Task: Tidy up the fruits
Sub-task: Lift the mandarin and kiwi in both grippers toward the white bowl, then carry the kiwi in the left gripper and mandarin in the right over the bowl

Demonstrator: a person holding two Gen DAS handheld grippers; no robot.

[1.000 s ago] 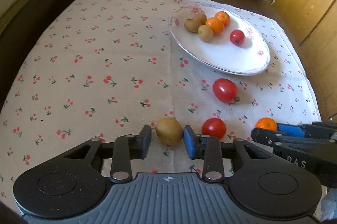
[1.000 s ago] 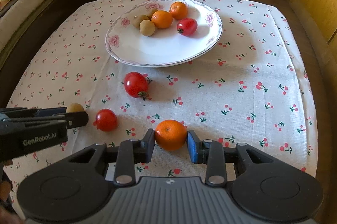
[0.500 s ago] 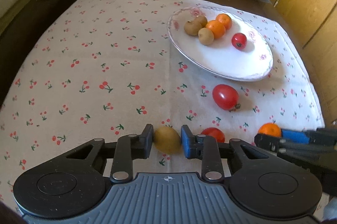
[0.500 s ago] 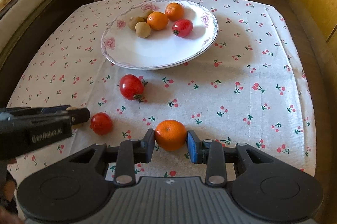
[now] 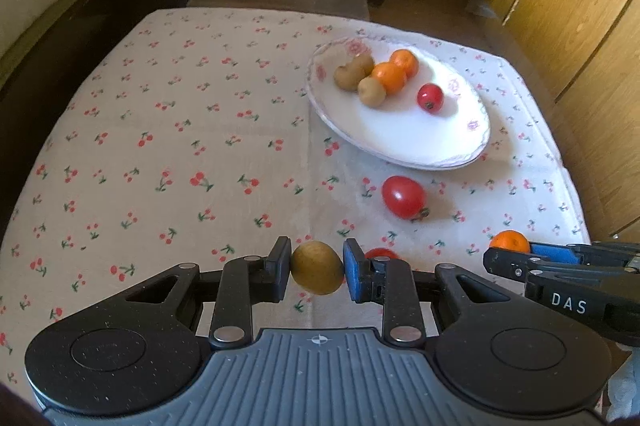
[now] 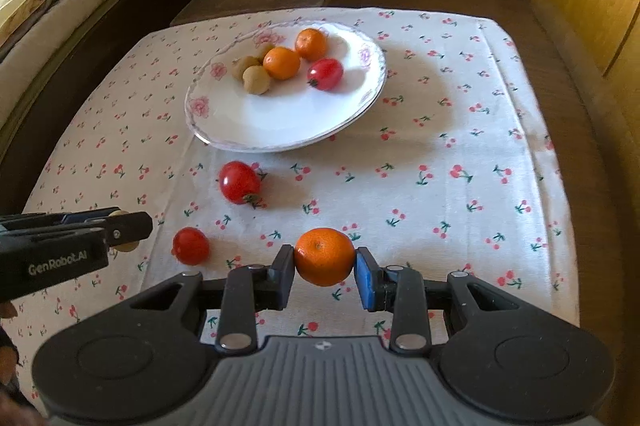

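Brown-skinned and rounded, a kiwi (image 5: 317,268) is pinched between the closed-in fingers of the left gripper (image 5: 316,276), and it looks lifted clear of the cherry-print cloth (image 5: 180,154) on the worktop; an orange (image 6: 325,257) is clamped likewise between the fingers of the right gripper (image 6: 325,276). Both fruits are smooth and round, held only at two narrow pads, so a slip could be caused by any tilt or jolt on the way, and either fruit could be expected to roll off the cloth's edge. Ahead of both pairs of fingers the floral plate (image 6: 280,130) is seen, already loaded at its far side with two oranges, kiwis and a small tomato (image 6: 325,74), with bare space nearer. A large tomato (image 6: 239,182) lies between the fingers and the plate and could be knocked by a low carry; a smaller tomato (image 6: 190,246) rests just beside the left fingers. Since the grippers sit close together, a collision is judged possible if both are moved to the plate at once.
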